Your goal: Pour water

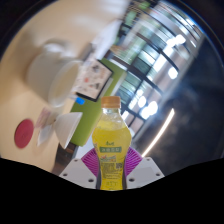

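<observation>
Gripper view is filled at its lower middle by 1 bottle (110,150), held between the 2 fingers of the claw (110,178); the purple pads (92,160) are seen pressed against its sides, so the claw is judged to be pinching the bottle rather than standing spread about it. The bottle is lifted clear of the bench (30,45), and the whole scene behind it is tilted, which suggests that the claw is being carried at a slant. The bottle's long axis is kept in line with the fingers, its orange cap (109,101) pointing away from the claw and toward the far side of the bench. A pale cup or bowl (55,70) is seen beyond the fingers and off to their left, well apart from the bottle's mouth; if it is the vessel to be filled, the coming move is judged to call for a carry leftward and then a tip of the bottle's neck toward it. The bottle is made of clear plastic, filled with yellowish liquid nearly to the neck, and wrapped with a yellow label (109,150). The cap is still on, so pouring cannot yet be done.
</observation>
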Available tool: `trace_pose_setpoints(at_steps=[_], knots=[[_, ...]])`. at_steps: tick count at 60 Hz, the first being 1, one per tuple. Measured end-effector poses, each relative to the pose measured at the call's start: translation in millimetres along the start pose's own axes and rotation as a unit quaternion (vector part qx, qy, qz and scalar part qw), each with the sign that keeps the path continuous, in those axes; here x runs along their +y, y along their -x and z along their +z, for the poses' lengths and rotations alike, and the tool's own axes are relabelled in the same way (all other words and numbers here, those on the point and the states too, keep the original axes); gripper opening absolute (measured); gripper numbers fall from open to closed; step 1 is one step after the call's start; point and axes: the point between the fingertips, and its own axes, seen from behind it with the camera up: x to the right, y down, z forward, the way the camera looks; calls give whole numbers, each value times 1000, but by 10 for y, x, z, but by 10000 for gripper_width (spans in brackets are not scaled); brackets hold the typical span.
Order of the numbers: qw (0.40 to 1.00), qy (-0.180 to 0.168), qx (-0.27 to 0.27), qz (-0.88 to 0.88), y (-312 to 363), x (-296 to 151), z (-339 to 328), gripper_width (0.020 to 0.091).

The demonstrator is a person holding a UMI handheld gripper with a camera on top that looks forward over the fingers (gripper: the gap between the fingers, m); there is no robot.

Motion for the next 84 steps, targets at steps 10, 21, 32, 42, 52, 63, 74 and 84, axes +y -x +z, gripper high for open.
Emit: trace_pose_setpoints(at_steps=[10,21,32,42,52,63,74,84], knots=[[897,65,53,434,-37,541,-55,285],[615,34,-32,787,533,527,-581,285],[490,44,-111,864,1195,448,-912,284],[480,53,-135,865,1434,526,-1158,291],[476,57,-149,865,1491,762,-1578,315],[491,75,-175,850,1484,1199,-2229,716],[492,57,-164,853,893,1607,-3300,827],[485,41,-151,860,216,2011,-4670,826]])
